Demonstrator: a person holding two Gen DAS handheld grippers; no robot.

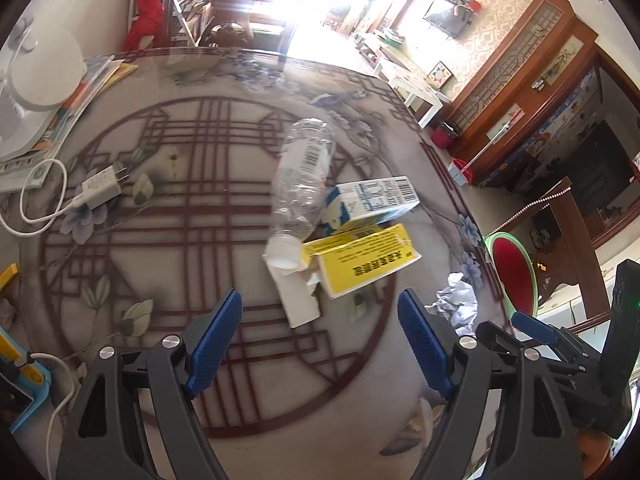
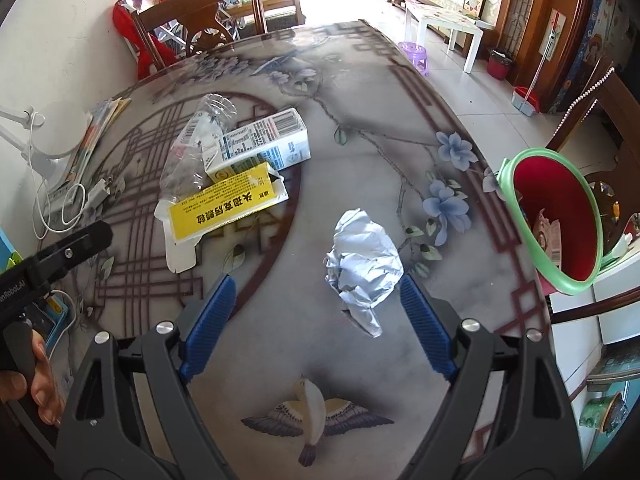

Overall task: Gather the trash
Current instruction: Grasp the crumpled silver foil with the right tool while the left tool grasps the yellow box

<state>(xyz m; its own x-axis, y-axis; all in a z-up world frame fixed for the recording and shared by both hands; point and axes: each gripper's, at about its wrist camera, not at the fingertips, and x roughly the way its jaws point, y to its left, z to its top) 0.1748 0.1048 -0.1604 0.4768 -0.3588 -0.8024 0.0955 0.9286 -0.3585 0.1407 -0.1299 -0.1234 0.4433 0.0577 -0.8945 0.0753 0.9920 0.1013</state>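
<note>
Trash lies ahead of both claws on the glass-topped table (image 2: 360,128). Your right claw (image 2: 314,322) is spread wide and empty, with the paper ball (image 2: 362,264) just ahead, between its blue pads (image 2: 210,320). Ease forward until the ribbed pads flank the thickest part, then squeeze gently; crumpled paper is light and springy, so a grip on a loose flap may slip. The bin (image 2: 560,220), red inside with a green rim, sits beyond the right finger at the table edge. Your left claw (image 1: 320,340) is also spread and empty. Ahead of it lie a torn yellow box (image 1: 364,260), a rigid carton (image 1: 372,200) and a crushed clear bottle (image 1: 302,176), thin and slippery.
</note>
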